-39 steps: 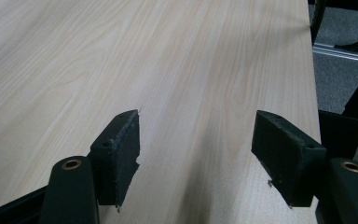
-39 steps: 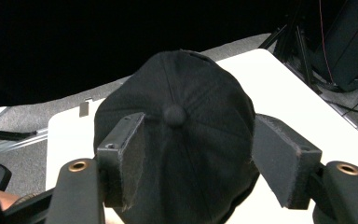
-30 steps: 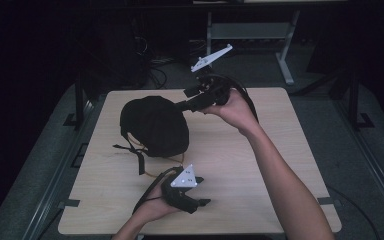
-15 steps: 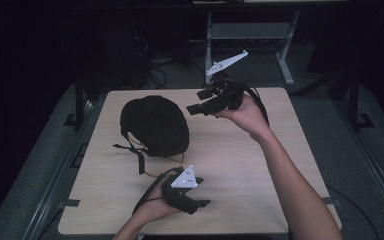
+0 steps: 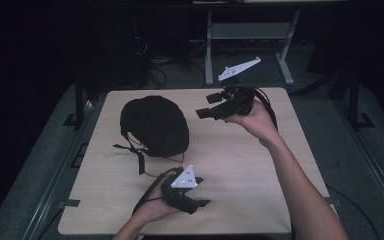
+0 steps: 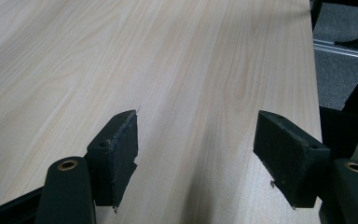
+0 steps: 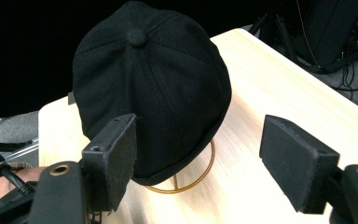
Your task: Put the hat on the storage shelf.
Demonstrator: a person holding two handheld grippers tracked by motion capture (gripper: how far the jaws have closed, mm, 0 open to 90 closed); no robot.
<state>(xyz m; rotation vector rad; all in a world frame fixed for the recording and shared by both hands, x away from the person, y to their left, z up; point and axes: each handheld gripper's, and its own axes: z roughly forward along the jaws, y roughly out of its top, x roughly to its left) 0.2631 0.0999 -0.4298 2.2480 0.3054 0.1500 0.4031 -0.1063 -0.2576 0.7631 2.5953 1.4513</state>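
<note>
Black cap (image 7: 151, 88) sits ahead of my right gripper (image 7: 200, 154), resting on a thin gold wire stand (image 7: 186, 179) whose ring shows under its rim. From the right gripper view the cap lies just beyond my left-hand finger (image 7: 112, 161) and partly behind it, its top button facing up and toward me; nothing is between the fingers, which stand wide apart over bare wood. In the high view my right hand (image 5: 252, 117) holds that gripper (image 5: 215, 107) raised above the far part of the table (image 5: 280, 170), pointing toward the cap (image 5: 155, 125) with a gap between them, and the grey three-cornered plate (image 5: 238, 68) sticks up behind it.

My left gripper (image 5: 192, 200) is low near the table's close edge, held by my left hand (image 5: 155, 207), its own grey plate (image 5: 186, 179) on top. It points away from the cap, which is off to its rear side, near but not touching. In the left gripper view its fingers (image 6: 116, 154) are also spread wide, with only light wood grain (image 6: 168, 70) between and ahead of them.

Black straps (image 5: 135, 152) trail from under the cap onto the table, toward my left gripper.
</note>
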